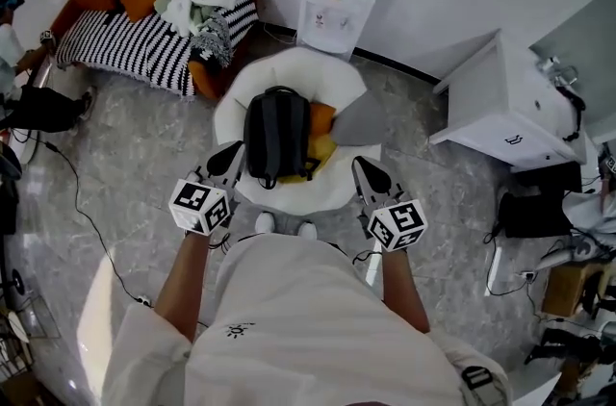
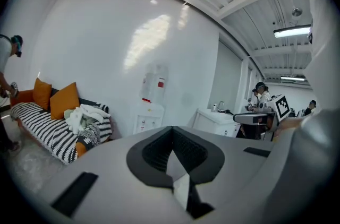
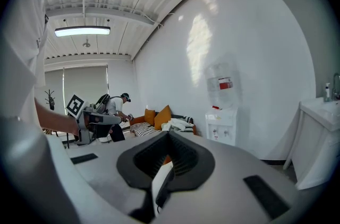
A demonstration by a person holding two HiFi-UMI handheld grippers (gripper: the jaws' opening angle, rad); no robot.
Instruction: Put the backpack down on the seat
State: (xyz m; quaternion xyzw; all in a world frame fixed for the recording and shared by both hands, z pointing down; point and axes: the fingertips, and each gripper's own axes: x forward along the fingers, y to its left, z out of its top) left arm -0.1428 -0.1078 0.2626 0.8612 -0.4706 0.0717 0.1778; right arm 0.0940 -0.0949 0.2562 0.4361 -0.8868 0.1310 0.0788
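Observation:
A dark grey backpack (image 1: 276,135) stands upright on a round white seat (image 1: 289,67), leaning against an orange-yellow cushion (image 1: 321,133). In the head view my left gripper (image 1: 229,160) hangs just off the backpack's left side, jaws together and holding nothing. My right gripper (image 1: 369,175) is a little further off, to the right of the seat's front, also shut and empty. In the left gripper view the left gripper (image 2: 172,155) shows closed jaws with only the room beyond them. The right gripper (image 3: 166,158) looks the same in its own view. Neither gripper view shows the backpack.
A grey cushion (image 1: 362,119) lies on the seat's right. A striped sofa (image 1: 144,43) with orange cushions and clothes stands at the back left, a water dispenser (image 1: 337,5) behind the seat, a white cabinet (image 1: 500,106) to the right. A person (image 1: 19,77) is at the far left.

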